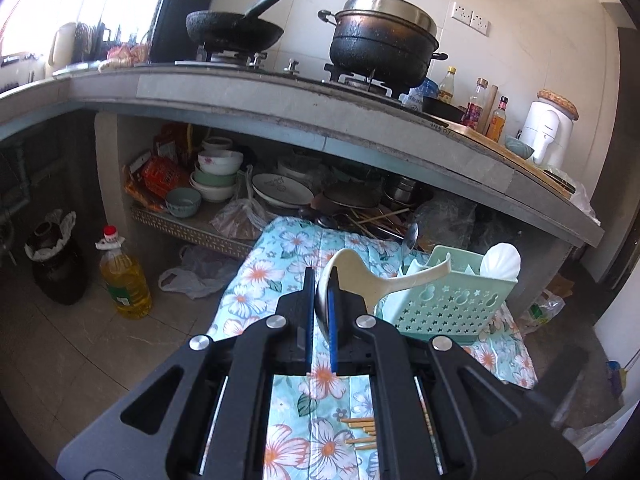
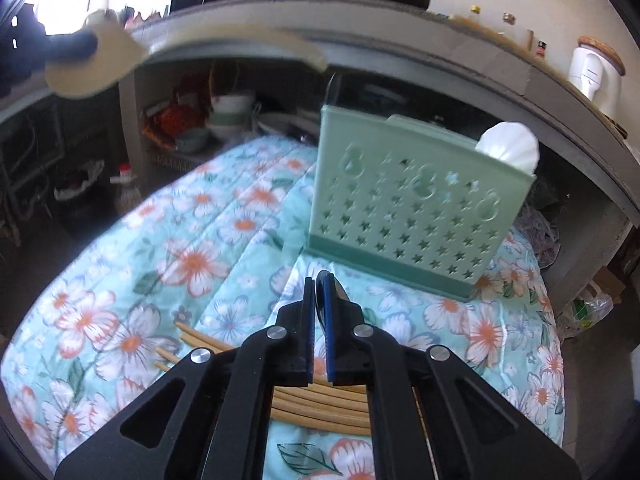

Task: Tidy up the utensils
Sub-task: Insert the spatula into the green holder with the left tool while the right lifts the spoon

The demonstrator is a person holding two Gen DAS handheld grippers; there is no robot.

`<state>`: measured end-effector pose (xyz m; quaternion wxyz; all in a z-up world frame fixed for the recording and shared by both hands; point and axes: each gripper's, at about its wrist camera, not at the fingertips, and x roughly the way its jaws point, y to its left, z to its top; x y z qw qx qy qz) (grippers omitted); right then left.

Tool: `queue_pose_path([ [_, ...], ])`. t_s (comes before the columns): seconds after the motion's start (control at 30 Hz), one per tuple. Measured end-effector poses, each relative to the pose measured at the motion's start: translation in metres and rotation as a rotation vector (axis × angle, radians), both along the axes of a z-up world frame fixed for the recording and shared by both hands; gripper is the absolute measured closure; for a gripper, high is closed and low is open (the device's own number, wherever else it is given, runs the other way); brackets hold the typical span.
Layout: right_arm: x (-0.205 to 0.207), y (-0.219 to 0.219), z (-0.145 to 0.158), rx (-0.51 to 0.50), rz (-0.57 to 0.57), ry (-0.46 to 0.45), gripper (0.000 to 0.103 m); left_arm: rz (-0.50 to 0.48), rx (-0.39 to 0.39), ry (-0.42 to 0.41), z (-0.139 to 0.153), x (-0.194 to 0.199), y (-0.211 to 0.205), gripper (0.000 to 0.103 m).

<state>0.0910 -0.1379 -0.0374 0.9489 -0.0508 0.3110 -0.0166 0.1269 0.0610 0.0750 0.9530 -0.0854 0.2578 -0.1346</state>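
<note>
Utensils lie spread over a floral quilt (image 2: 192, 240), with a green star-punched caddy (image 2: 404, 204) standing upright on it just ahead of both tongs. The left gripper (image 1: 322, 280) is pinched narrow on the bowl of a cream rice paddle (image 1: 360, 276), whose handle runs up and to the right toward the caddy's rim; whether it touches that rim cannot be told. A grey metal edge also shows between those pads. The right gripper (image 2: 319, 284) has its pads closed on a thin dark metal piece (image 2: 338, 290), too little of it showing to name. Below and behind the right tongs, a bundle of bamboo chopsticks (image 2: 320, 404) rests loose on the quilt. A white shell-shaped scoop (image 2: 510, 148) stands in the caddy's far right compartment. Beyond the caddy runs a concrete counter (image 1: 280, 96) carrying 2 black pots.
</note>
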Motion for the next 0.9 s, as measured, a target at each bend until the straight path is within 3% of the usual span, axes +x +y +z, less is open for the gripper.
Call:
queue_pose_path([
  [0.23, -0.023, -0.02, 0.036, 0.1, 0.013, -0.104, 0.1, 0.004, 0.044, -0.044, 0.022, -0.005, -0.019, 0.099],
  [0.5, -0.043, -0.055, 0.062, 0.225, 0.01, -0.165, 0.1, -0.061, 0.132, -0.134, 0.053, -0.011, -0.054, 0.099],
  [0.63, -0.048, -0.081, 0.071, 0.273, -0.022, -0.188, 0.1, -0.102, 0.235, -0.178, 0.066, -0.006, -0.08, 0.099],
  [0.9, -0.048, -0.132, 0.071, 0.407, -0.088, -0.186, 0.1, -0.177, 0.557, -0.259, 0.068, 0.013, -0.142, 0.099],
])
